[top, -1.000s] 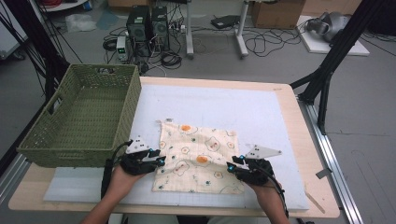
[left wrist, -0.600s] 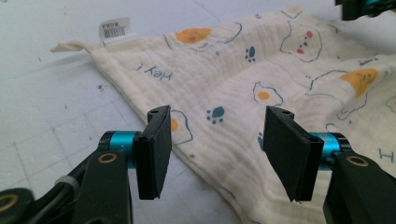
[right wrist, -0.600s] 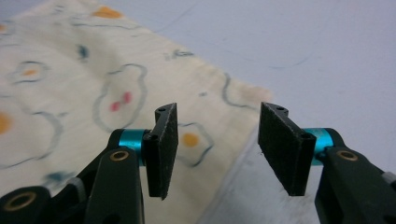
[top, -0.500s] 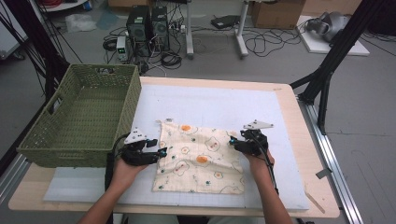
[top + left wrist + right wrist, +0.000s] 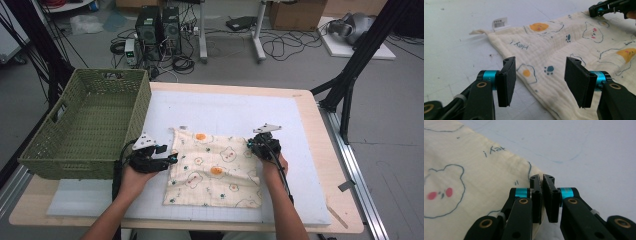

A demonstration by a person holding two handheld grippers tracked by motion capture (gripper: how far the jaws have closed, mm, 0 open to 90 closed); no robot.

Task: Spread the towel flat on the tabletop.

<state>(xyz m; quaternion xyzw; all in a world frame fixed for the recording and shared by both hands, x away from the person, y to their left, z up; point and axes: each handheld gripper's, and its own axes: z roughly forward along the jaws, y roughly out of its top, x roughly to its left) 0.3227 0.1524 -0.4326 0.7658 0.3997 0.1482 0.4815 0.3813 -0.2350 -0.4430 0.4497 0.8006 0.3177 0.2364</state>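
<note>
A green basket, a white mat and the room behind the table

A green woven basket (image 5: pixel 87 125) stands on the left part of the wooden table (image 5: pixel 320 150), with a handle opening in its short side. A white mat (image 5: pixel 225 107) covers most of the table top. On the floor behind the table stand two dark computer towers (image 5: pixel 157 27) among loose black cables (image 5: pixel 280 47), and a cardboard box (image 5: pixel 295 12) is farther right. A black frame leg (image 5: pixel 357 60) rises at the right side.
</note>
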